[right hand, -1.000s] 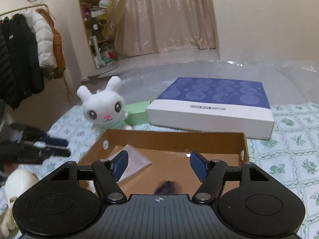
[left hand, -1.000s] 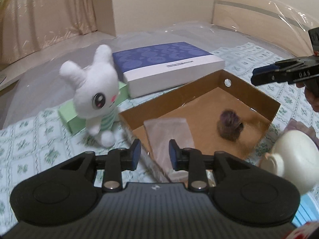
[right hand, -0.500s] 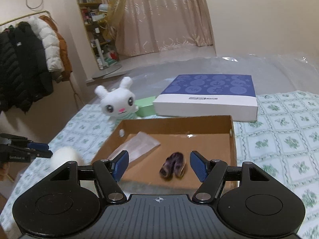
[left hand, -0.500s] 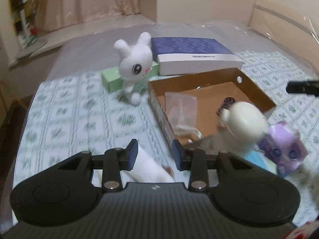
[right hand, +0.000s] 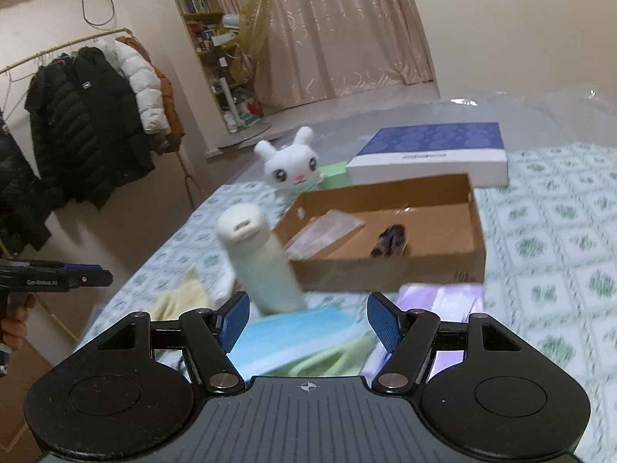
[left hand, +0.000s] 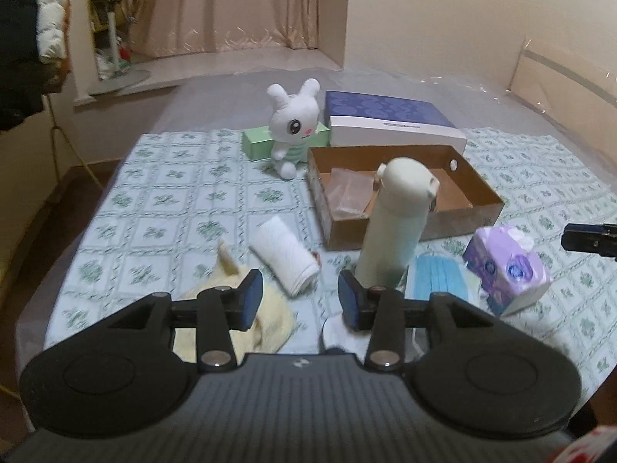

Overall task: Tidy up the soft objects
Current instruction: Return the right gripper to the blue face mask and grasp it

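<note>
A brown cardboard box (left hand: 482, 212) (right hand: 476, 231) lies on the bed and holds a dark purple soft item (right hand: 391, 241) and a clear plastic bag (left hand: 347, 191). A white bunny plush (left hand: 293, 127) (right hand: 289, 168) sits behind it. A rolled white towel (left hand: 285, 258), a yellow cloth (left hand: 231, 308) (right hand: 179, 297), a blue face mask pack (left hand: 437, 276) (right hand: 293, 333) and a purple tissue pack (left hand: 509, 270) lie in front. My left gripper (left hand: 299, 299) is open above the towel and cloth. My right gripper (right hand: 308, 322) is open above the mask pack.
A cream flask (left hand: 397, 223) (right hand: 258, 258) stands upright by the box's near wall. A blue and white flat box (left hand: 389, 123) and a green box (left hand: 262, 142) lie at the back. Coats (right hand: 96, 131) hang left of the bed. The bed edge drops at left.
Both grippers have pulled back from the box toward the bed's near end. The towel, cloth, mask pack and tissue pack have come into view. Both stay open.
</note>
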Motion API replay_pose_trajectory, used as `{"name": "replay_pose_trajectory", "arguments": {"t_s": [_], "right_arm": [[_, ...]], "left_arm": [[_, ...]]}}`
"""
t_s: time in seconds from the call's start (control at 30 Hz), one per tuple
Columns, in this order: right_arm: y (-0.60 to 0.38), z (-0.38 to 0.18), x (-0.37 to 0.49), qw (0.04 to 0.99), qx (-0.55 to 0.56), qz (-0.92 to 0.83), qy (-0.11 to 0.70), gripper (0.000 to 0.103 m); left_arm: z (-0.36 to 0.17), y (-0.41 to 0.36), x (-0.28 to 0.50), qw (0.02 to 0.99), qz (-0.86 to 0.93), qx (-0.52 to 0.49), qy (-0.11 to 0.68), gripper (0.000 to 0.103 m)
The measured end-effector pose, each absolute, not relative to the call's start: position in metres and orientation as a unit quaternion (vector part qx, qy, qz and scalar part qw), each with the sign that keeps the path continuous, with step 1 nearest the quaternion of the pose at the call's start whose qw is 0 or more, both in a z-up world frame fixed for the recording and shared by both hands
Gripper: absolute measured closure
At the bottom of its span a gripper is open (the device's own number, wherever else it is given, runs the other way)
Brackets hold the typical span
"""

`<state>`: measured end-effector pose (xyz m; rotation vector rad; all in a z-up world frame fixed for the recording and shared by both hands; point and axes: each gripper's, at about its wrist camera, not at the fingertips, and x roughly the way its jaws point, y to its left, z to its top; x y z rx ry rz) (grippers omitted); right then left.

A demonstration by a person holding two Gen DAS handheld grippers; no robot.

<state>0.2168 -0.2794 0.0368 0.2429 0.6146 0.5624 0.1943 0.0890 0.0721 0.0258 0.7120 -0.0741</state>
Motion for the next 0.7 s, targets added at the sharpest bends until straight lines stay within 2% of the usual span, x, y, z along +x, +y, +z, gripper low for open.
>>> {"name": "replay_pose_trajectory", "arguments": {"t_s": [0.27, 0.7], "right_arm": [[-0.274, 0.022, 0.174, 0.892, 0.17, 0.283, 0.308, 0.035], [-0.257, -0.002, 0.164, 0.873, 0.212, 0.282, 0.338, 0.037]], "left_arm": [[0.069, 0.088, 0.137, 0.946, -0.002, 0.001, 0.323, 0.061], [0.044, 0.083, 0.106, 0.949, 0.029, 0.0, 0.314, 0.061]]}}
